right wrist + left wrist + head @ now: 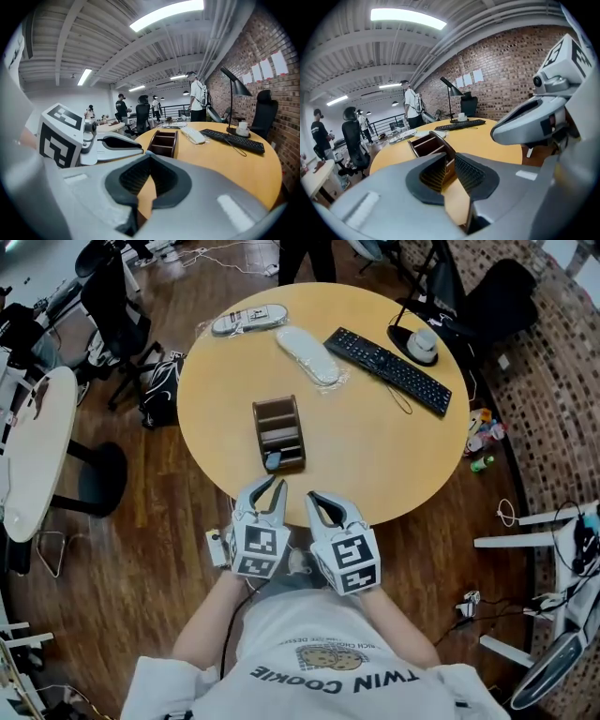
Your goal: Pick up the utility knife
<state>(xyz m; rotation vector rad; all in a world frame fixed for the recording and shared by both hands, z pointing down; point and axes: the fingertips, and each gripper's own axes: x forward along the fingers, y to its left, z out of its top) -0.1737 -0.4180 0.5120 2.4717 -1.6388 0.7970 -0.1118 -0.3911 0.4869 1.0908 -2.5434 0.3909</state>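
A brown wooden organizer [278, 430] stands near the middle of the round table [375, 456]. A small grey-blue object [273, 461], likely the utility knife, sticks out of its nearest compartment. My left gripper [270, 482] hovers at the table's near edge, just short of that object, with its jaws apart and nothing between them. In the left gripper view the organizer [429, 144] shows through the gap of the left gripper [449, 161]. My right gripper [315, 496] sits beside it to the right, tips together and empty. In its own view the right gripper [150, 163] points across the table toward the organizer [164, 142].
At the table's far side lie a black keyboard [389, 369], two white wrapped items [307, 354] [248, 319], and a lamp base with a cup [422, 343]. Office chairs and a bag [161, 388] stand around the table. Several people stand in the background [411, 108].
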